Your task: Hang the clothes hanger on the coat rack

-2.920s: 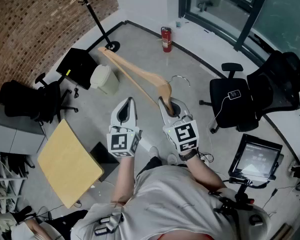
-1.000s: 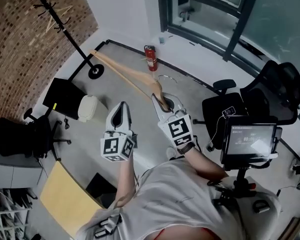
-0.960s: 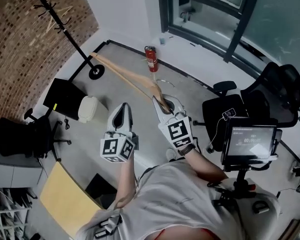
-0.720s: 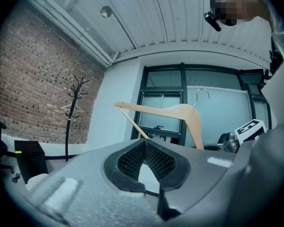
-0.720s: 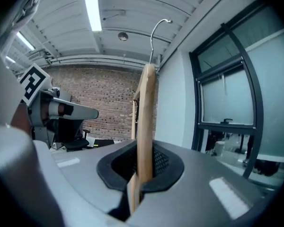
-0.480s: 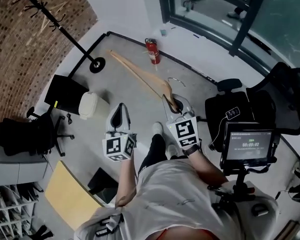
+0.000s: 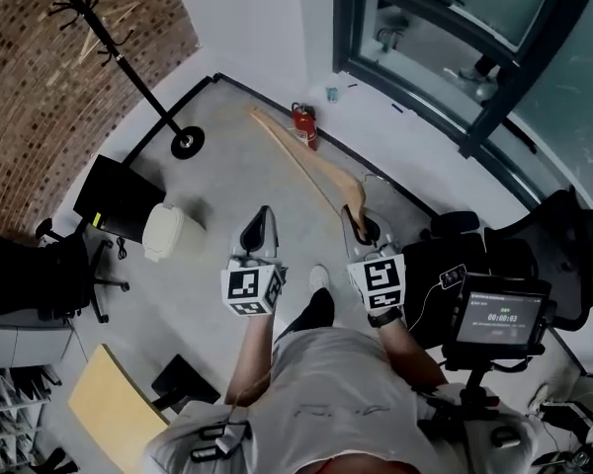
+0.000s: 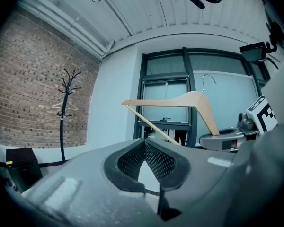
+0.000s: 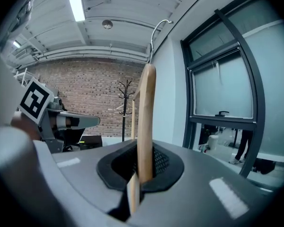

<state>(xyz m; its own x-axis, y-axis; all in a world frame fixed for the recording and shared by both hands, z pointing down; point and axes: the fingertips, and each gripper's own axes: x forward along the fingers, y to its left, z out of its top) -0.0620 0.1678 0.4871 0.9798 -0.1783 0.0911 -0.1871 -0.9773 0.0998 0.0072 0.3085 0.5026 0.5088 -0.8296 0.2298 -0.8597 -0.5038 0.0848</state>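
A wooden clothes hanger [image 7: 311, 164] with a metal hook sticks out ahead of my right gripper [image 7: 357, 215], which is shut on its lower end. In the right gripper view the hanger [image 9: 146, 112] stands upright between the pads, hook at the top. My left gripper [image 7: 260, 213] is held beside it on the left, shut with nothing in it; its pads [image 8: 132, 157] meet at the tip. The black coat rack [image 7: 91, 20] stands far off at the upper left by the brick wall, with another hanger on it. The rack [image 8: 66, 96] also shows in the left gripper view.
A red fire extinguisher [image 7: 304, 126] stands by the window wall ahead. A white bin [image 7: 165, 233], a black box [image 7: 114, 194] and a black chair [image 7: 30, 275] are on the left. Office chairs and a screen [image 7: 494, 314] are on the right. A wooden tabletop [image 7: 109, 413] lies at the lower left.
The person has walked on towards the window wall. Both grippers went along and sank a little. The right gripper keeps its hold on the hanger; the left stays shut.
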